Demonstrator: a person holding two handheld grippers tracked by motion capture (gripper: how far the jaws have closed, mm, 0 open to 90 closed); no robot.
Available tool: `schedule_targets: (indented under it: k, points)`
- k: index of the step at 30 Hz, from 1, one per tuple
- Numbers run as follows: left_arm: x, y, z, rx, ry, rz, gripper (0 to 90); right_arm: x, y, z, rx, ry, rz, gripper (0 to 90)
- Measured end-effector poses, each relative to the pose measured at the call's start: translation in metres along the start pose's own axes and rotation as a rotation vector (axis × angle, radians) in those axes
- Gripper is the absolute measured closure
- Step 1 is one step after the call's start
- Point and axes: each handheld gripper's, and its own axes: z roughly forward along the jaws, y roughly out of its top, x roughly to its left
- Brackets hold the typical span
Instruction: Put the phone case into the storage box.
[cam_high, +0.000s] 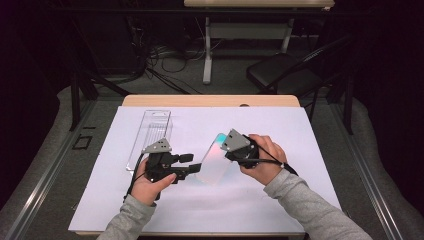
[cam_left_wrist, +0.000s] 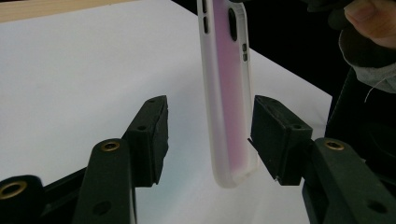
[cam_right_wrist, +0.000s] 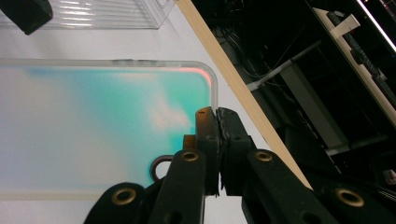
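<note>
Handover of a translucent frosted phone case with a teal-to-pink tint (cam_high: 214, 159) was judged to be the step in hand. The case was held clear of the white-covered surface (cam_high: 280, 130), near the middle of the sheet, by the right tongs (cam_right_wrist: 217, 116), whose jaws were pinched shut on one corner, beside the camera cutout. In the high view the right tongs (cam_high: 235, 150) were seen at about three o'clock from the case, and the left tongs (cam_high: 187, 165) at about nine o'clock from it.

In the left gripper view the case (cam_left_wrist: 226, 93) hung edge-on between the jaws of the left tongs (cam_left_wrist: 208, 140). Those jaws stood apart: one pad lay just beside the case's edge, perhaps grazing it, and the other was well clear, so no grip had been made. A clear plastic tray (cam_high: 150, 135) lay at roughly eleven o'clock from the left tongs, untouched.

For the next move, closing of the left tongs squarely on the case's lower end was thought to be called for, with the right tongs' hold kept until that grip was firm, since the thin shell might twist or slip.
</note>
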Motion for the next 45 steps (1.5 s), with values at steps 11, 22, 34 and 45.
schedule_targets:
  k: [11,22,34,45]
  points:
    - [-0.003,0.003,0.011,0.006,-0.052,-0.013,55.6,0.003,0.001,0.0,-0.011,-0.003,-0.013,88.6]
    - [0.0,0.004,0.015,0.014,-0.067,-0.06,63.7,0.006,0.002,0.0,-0.024,-0.004,-0.036,88.7]
    - [0.004,0.003,0.02,0.043,-0.064,-0.087,66.4,0.009,0.003,-0.002,-0.035,-0.009,-0.043,88.7]
    - [0.005,0.001,0.024,0.057,-0.064,-0.098,68.9,0.012,0.004,-0.002,-0.042,-0.008,-0.062,88.6]
